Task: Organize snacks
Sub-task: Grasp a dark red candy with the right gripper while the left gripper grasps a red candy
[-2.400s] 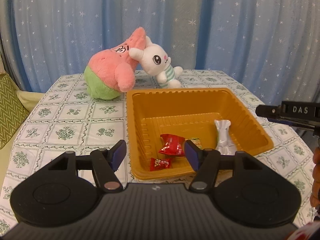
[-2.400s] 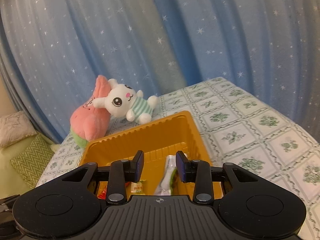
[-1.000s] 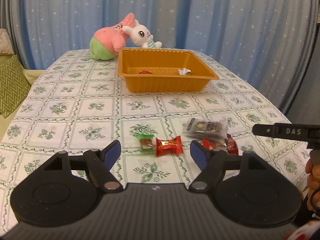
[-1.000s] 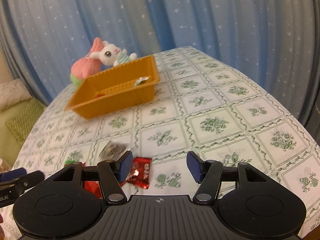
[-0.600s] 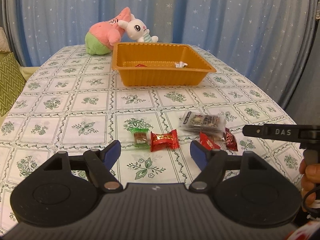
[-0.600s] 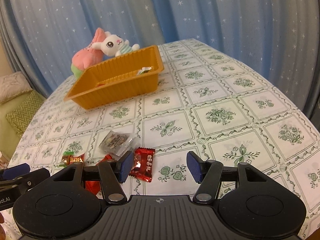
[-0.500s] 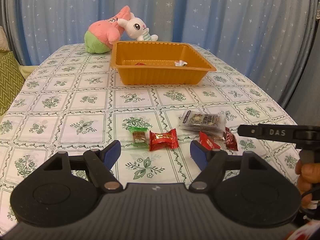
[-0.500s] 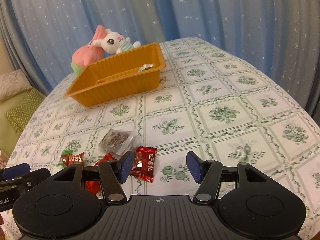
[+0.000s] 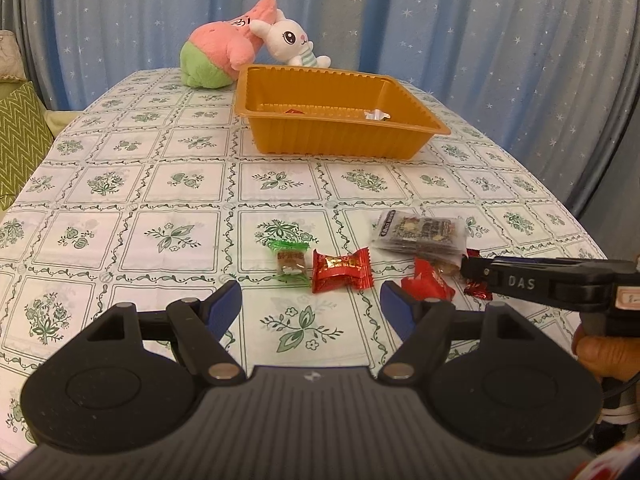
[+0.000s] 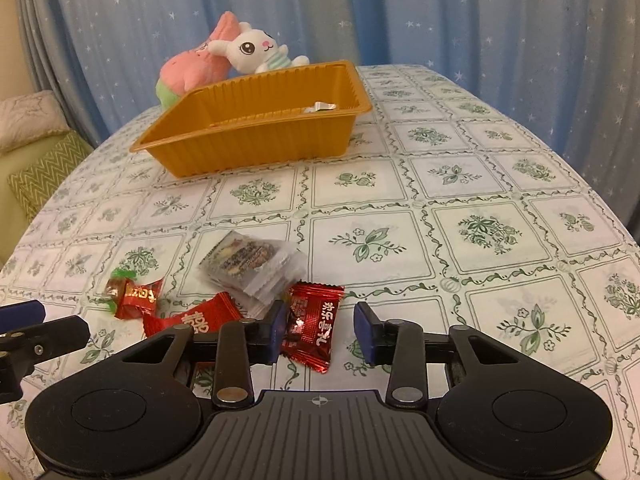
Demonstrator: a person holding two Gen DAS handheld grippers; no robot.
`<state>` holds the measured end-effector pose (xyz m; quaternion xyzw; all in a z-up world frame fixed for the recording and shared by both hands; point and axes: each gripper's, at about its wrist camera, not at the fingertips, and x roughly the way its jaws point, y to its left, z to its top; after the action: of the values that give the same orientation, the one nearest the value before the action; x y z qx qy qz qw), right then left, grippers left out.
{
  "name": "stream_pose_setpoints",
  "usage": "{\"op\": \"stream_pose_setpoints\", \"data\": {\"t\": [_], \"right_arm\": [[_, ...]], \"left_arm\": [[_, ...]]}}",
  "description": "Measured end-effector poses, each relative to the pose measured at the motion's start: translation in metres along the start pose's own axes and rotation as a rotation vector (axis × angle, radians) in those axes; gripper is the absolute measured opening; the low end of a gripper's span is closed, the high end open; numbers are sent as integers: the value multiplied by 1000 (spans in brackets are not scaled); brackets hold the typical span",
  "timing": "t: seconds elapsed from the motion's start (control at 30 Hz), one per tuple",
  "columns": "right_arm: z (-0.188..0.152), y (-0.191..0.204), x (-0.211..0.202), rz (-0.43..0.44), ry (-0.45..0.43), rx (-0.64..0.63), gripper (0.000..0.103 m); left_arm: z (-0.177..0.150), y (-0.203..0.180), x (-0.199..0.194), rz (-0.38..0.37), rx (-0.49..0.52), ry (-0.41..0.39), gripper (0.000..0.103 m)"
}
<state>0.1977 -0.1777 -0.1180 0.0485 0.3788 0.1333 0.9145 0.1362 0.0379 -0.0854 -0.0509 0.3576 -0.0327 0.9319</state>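
The right tool (image 10: 320, 330) sits low in the frame with its jaws spread wide, a dark red candy (image 10: 314, 326) lying between them on the table (image 10: 500, 240). The left tool (image 9: 310, 306) is likewise spread open and empty at the bottom of its view. Just past it lie a red candy (image 9: 341, 270), a green-wrapped candy (image 9: 291, 261), a second red candy (image 9: 430, 282) and a clear packet (image 9: 420, 234), bunched close together mid-frame. Farther up stands the orange tray (image 9: 340, 138) holding a few wrappers. Behind it, upper centre, a pink plush (image 9: 222, 50) and a white rabbit plush (image 9: 292, 42) lean together. A green-patterned cloth covers the table; blue starred curtains (image 9: 440, 20) hang behind.
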Motion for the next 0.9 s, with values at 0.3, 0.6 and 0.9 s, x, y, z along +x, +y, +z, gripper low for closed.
{"op": "stream_pose_setpoints", "data": {"t": [0.3, 0.6, 0.9], "right_arm": [[-3, 7, 4, -10, 12, -37, 26], [-1, -15, -10, -68, -8, 67, 25], [-1, -33, -18, -84, 3, 127, 25]], "left_arm": [[0, -3, 5, -15, 4, 11, 74], [3, -27, 9, -122, 125, -23, 74], [2, -67, 31, -191, 391, -10, 67]]}}
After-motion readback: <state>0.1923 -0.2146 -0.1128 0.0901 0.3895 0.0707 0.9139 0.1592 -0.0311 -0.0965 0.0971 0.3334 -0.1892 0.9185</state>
